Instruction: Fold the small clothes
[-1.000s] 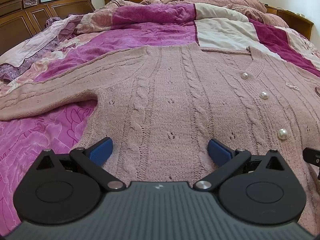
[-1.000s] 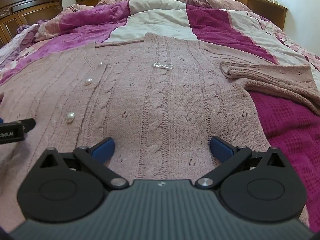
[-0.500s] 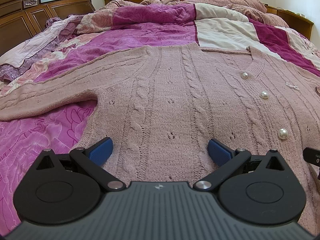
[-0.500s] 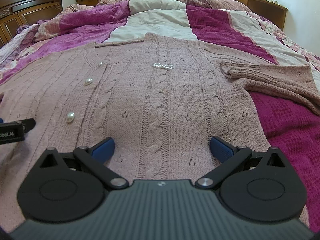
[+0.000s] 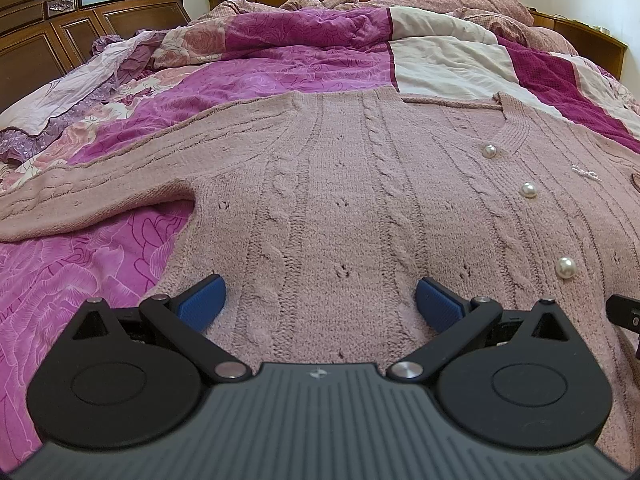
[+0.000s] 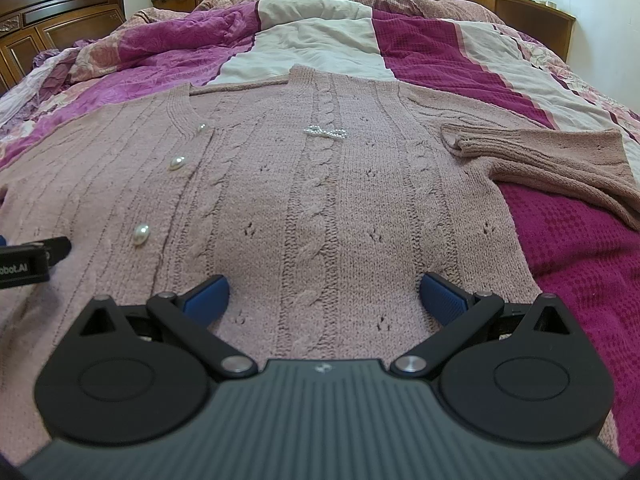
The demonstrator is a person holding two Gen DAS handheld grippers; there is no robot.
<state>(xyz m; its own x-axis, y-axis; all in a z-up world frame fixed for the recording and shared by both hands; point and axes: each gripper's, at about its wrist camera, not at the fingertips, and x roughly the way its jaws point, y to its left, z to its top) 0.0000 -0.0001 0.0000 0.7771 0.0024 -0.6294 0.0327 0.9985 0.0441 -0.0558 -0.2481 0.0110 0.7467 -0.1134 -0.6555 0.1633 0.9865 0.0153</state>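
- Pink cable-knit cardigan (image 5: 344, 200): spread flat, front up, on a patchwork bedspread (image 5: 280, 68); collar end far from the cameras, hem end nearest them, so its long axis runs straight away from both tools.
- Pearl buttons (image 6: 141, 234): a line down the front placket, lying between the two tools' fields of view.
- Left sleeve (image 5: 92, 196): stretched outward to the left, well apart from the body panel, in the left wrist view.
- Right sleeve (image 6: 560, 156): bent back on itself at the right edge, cuff resting on the shoulder area.
- Left gripper (image 5: 318, 304): blue pads spread wide, pinching nothing, low over the hem near the garment's left side edge.
- Right gripper (image 6: 324, 298): pads likewise spread, empty, low over the hem towards the right side edge.
- Working relation: each sleeve lies outboard and ahead of the tool on its own side; the left gripper is the nearer to the outstretched sleeve.
- Judged step: no fold of the body made yet; sleeves likely need bringing inward first.
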